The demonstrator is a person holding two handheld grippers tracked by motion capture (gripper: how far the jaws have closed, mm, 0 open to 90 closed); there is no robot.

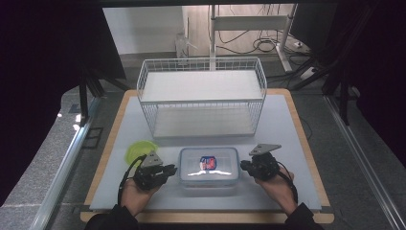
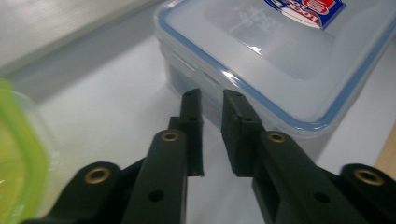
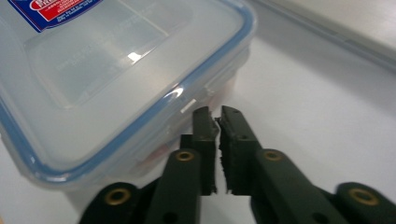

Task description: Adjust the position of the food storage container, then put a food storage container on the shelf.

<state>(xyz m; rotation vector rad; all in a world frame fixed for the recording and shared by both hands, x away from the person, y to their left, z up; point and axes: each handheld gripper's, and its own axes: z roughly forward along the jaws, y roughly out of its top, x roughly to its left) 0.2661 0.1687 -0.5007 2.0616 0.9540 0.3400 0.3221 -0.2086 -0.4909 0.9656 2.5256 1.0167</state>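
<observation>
Box: clear lidded box (image 1: pixel 208 166) sits near centre of table (image 1: pixel 287 143), in front of wire basket (image 1: pixel 201 96), flanked for a two-sided pick-up | Left gripper (image 2: pixel 212 100): jaws slightly parted, empty, tips at box's left side | Right gripper (image 3: pixel 215 114): jaws nearly closed, empty, at right latch | Hands: low, level, pointing inward | Green lid (image 1: pixel 140 151): far-left of the left gripper.
</observation>
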